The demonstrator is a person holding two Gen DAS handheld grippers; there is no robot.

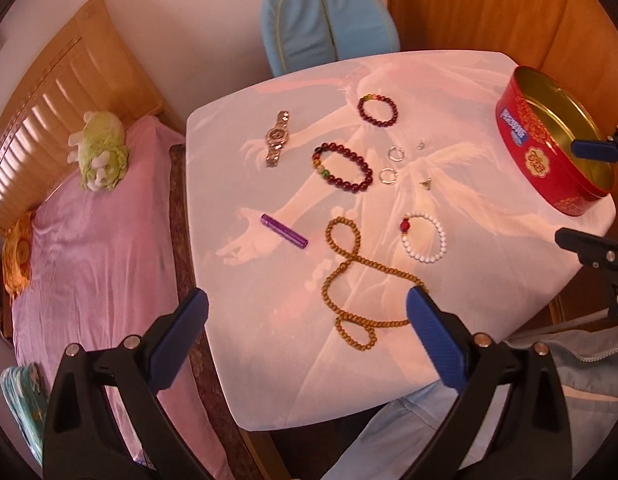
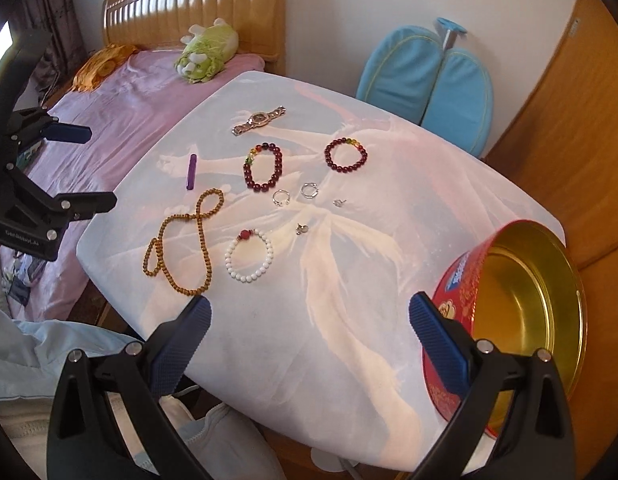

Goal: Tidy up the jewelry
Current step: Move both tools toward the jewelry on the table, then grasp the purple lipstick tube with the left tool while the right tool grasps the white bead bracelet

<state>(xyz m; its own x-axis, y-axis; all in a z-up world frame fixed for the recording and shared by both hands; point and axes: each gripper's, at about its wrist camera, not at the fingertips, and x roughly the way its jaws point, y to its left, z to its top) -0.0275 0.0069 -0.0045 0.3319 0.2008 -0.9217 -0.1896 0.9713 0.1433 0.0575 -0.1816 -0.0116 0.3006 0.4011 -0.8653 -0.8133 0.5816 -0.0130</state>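
Left wrist view: the left gripper (image 1: 307, 332) hovers over the near edge of a table (image 1: 461, 80) covered in a pale printed cloth, its blue-padded fingers (image 1: 181, 336) spread wide apart and holding nothing. Just beyond them lies a long wooden bead necklace (image 1: 351, 276), looped in a loose figure-eight. To its right sits a white bead bracelet (image 1: 425, 238) with one red bead. Farther back are a large dark red bracelet (image 1: 343, 168), a smaller dark red bracelet (image 1: 377, 110), a metal watch (image 1: 278, 138) at far left, and a purple tube (image 1: 284, 231) at near left. Two silver rings (image 1: 391, 164) and two tiny silver pieces lie between the bracelets and an open red tin (image 1: 549, 176) with a gold interior at the table's right edge. The right gripper (image 1: 589, 196) shows at the right edge beside the tin, its fingers apart.

Right wrist view: the right gripper (image 2: 309, 330) hangs over the table's near edge, fingers spread and empty, its right finger (image 2: 439, 338) in front of the red tin (image 2: 461, 280) at the near right. The jewelry is spread across the middle of the cloth. The left gripper (image 2: 83, 168) is at the left, fingers apart, over a bed (image 2: 121, 100) with a pink sheet. A blue chair (image 2: 425, 76) stands beyond the table.
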